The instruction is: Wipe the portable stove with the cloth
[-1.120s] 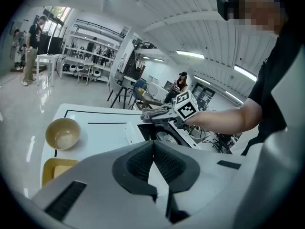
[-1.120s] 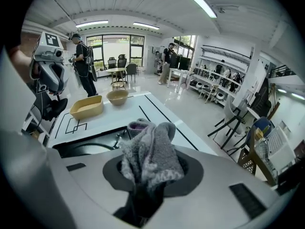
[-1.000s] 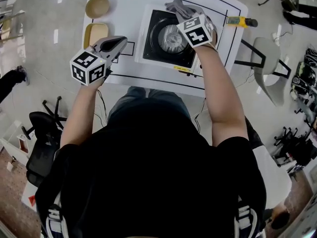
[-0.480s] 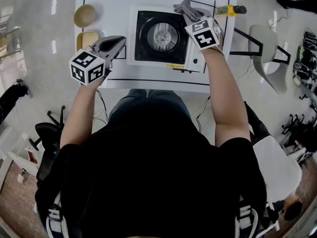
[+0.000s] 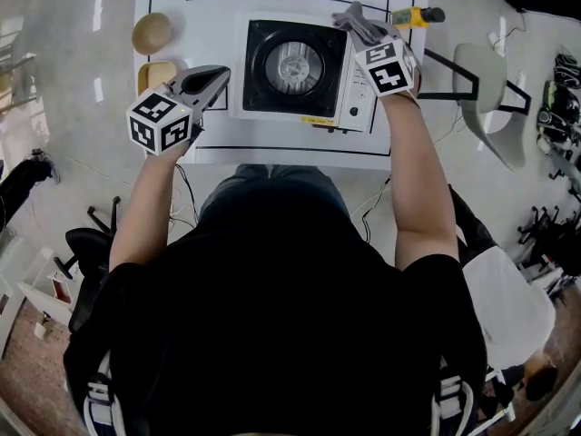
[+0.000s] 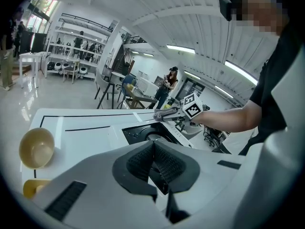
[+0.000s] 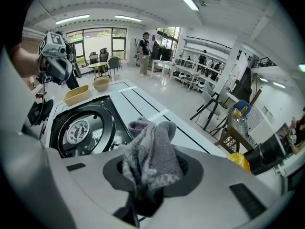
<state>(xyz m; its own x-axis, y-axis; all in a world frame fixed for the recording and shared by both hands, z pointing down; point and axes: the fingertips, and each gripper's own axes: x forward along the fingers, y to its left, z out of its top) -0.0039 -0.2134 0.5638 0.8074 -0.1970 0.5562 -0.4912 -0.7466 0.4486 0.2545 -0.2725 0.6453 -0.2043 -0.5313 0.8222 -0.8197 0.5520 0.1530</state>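
The portable stove [image 5: 295, 66], white with a black top and a round burner, sits mid-table. My right gripper [image 5: 366, 30] is at the stove's back right corner, shut on a grey cloth [image 5: 357, 19]. In the right gripper view the cloth [image 7: 151, 151] bunches up out of the jaws, with the stove [image 7: 81, 128] below and to the left. My left gripper [image 5: 223, 74] hovers over the table to the left of the stove, shut, with nothing in it. In the left gripper view its pads [image 6: 143, 163] meet, and the stove [image 6: 143, 133] lies beyond them.
A round tan bowl [image 5: 152, 33] and a yellow rectangular dish [image 5: 156, 74] stand at the left of the white table [image 5: 209, 7]. A yellow-handled tool [image 5: 413, 14] lies at the back right corner. A grey chair [image 5: 490, 98] stands to the right of the table.
My right gripper has carried the cloth to the right along the stove's back edge, toward its right corner. The left gripper has stayed put. The head view has shifted slightly.
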